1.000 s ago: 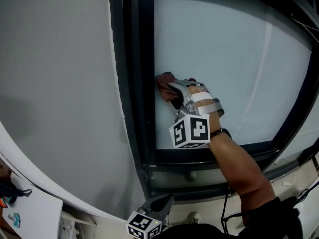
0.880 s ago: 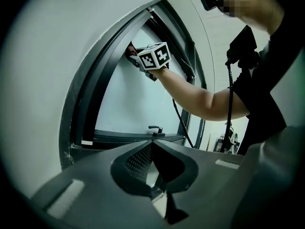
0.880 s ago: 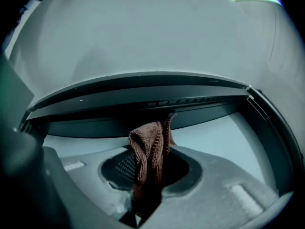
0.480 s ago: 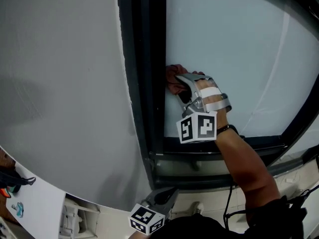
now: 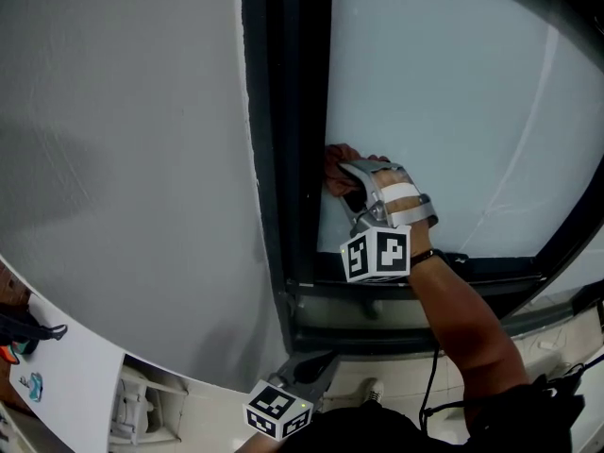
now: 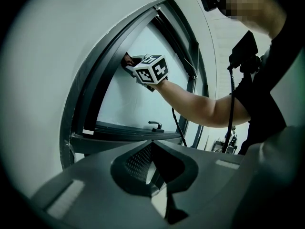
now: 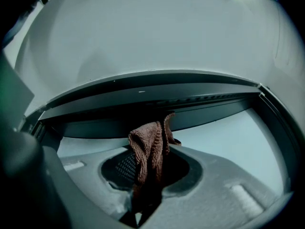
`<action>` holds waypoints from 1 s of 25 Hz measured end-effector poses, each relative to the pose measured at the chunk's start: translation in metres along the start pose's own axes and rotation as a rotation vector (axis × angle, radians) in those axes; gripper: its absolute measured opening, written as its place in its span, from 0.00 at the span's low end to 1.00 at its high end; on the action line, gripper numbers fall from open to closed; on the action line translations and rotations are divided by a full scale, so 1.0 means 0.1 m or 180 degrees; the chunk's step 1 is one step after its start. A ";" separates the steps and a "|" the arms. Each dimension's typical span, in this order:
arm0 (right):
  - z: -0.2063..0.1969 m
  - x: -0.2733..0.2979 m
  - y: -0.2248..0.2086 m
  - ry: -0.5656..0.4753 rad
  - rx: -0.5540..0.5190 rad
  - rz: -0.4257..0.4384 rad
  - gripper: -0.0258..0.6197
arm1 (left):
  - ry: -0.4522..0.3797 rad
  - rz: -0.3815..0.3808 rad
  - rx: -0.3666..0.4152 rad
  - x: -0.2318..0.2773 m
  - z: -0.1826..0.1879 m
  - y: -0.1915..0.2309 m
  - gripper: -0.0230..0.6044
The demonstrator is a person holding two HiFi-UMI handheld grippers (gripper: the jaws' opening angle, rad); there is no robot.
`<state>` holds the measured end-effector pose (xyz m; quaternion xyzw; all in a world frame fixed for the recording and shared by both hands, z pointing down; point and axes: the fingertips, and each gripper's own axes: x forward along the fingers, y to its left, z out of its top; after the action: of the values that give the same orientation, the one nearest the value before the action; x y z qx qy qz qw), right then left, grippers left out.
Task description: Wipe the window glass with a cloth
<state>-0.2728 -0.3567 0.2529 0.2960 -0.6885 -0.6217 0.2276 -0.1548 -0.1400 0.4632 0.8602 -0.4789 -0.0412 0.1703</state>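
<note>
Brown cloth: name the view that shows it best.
Right gripper view: the brown cloth sits dead centre, pinched in the jaws. Head view shows only a corner beyond the right gripper; left gripper view, a distant speck.

Right gripper (image 5: 347, 181) clamps cloth (image 7: 150, 144), arm raised; left gripper (image 6: 151, 168) closed.

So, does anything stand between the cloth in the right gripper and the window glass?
Nothing visible does. The right gripper is shut on the cloth, and the cloth seems to lie against the window glass, close beside the dark frame at the pane's left edge.
</note>
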 end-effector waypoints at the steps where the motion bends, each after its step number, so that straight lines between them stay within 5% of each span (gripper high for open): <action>1: -0.01 -0.01 0.06 0.0003 0.0014 0.0033 0.17 | 0.0000 0.0003 0.0000 0.00 0.00 0.00 0.06; 25: -0.24 -0.08 1.81 0.0000 0.0262 0.0812 0.17 | 0.0125 0.0015 -0.0054 0.02 -0.09 -0.03 0.06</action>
<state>-0.2738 -0.3592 0.4355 0.2151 -0.7455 -0.5589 0.2924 -0.1497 -0.1381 0.4708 0.8582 -0.4771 -0.0280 0.1870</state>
